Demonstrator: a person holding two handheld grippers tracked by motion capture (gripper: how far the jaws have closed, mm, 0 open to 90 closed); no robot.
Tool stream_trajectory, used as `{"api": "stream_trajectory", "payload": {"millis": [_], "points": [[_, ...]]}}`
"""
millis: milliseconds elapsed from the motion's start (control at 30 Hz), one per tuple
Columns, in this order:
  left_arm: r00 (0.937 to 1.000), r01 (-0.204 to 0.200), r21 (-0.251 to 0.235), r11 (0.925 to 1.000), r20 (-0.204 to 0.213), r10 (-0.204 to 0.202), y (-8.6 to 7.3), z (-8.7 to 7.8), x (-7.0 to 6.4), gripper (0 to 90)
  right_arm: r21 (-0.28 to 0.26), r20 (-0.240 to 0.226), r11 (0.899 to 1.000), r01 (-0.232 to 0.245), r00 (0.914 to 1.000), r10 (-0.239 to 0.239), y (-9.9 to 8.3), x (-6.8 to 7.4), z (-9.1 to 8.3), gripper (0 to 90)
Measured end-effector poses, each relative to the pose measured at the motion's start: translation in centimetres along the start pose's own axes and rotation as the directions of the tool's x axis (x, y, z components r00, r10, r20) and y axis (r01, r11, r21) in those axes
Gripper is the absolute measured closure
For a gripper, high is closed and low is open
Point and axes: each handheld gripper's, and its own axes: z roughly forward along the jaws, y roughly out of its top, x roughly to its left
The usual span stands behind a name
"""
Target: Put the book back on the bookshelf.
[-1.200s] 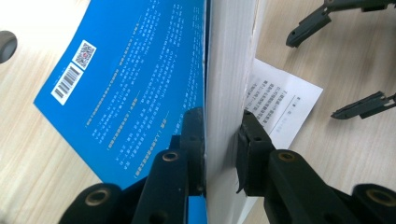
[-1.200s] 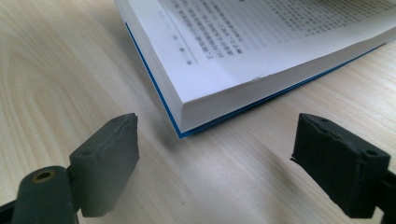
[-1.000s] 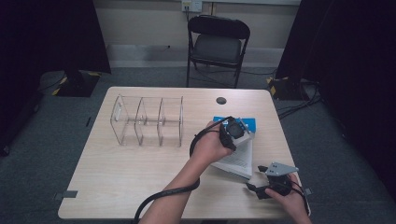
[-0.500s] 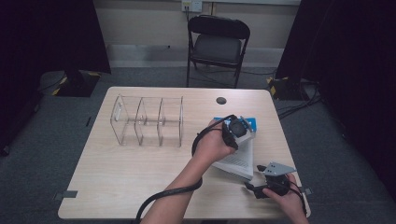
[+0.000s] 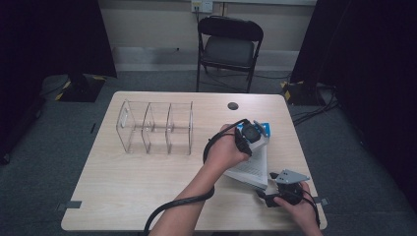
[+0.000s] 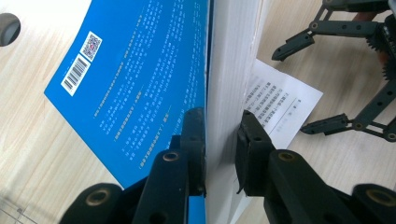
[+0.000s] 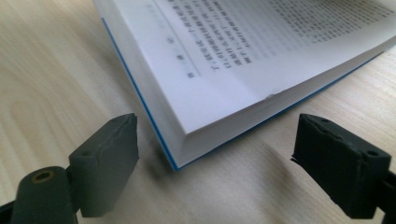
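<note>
The book [image 5: 252, 164], blue-covered with white printed pages, lies open on the wooden table [image 5: 147, 191] near its right front corner, well apart from the clear three-bay organizer [image 5: 155, 128]. The left gripper [image 6: 220, 140] pinches what looks like a thick sheaf of lifted pages with the blue cover. The right gripper [image 7: 215, 158] rests low, its jaws spread wide before the book's corner.

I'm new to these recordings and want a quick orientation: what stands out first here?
The blue-covered book on the right half of the table draws the eye: the left tool is clamped on a block of its pages and the blue cover. Near the front edge, the right tool waits open around the book's corner. A clear three-bay organizer stands to the left.
</note>
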Motion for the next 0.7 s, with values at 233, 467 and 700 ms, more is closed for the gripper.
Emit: {"api": "stream_trajectory", "payload": {"millis": [233,467,700], "points": [[1.0,0.007,0.005,1.0,0.004,-0.007,-0.1,-0.11,0.01,75.8,-0.013,0.016,0.999,-0.031,0.9994,0.031,0.01,-0.27,-0.07,13.2],[1.0,0.008,0.009,0.9999,0.005,-0.008,-0.16,-0.4,0.0,75.7,-0.014,0.019,0.999,-0.036,0.9992,0.036,-0.12,-0.46,-0.24,12.8],[0.9996,0.027,-0.004,0.9996,0.008,-0.027,-0.29,-0.33,-0.22,75.6,-0.02,0.046,0.998,-0.058,0.9972,0.059,-0.48,-0.74,-0.71,13.3]]}}
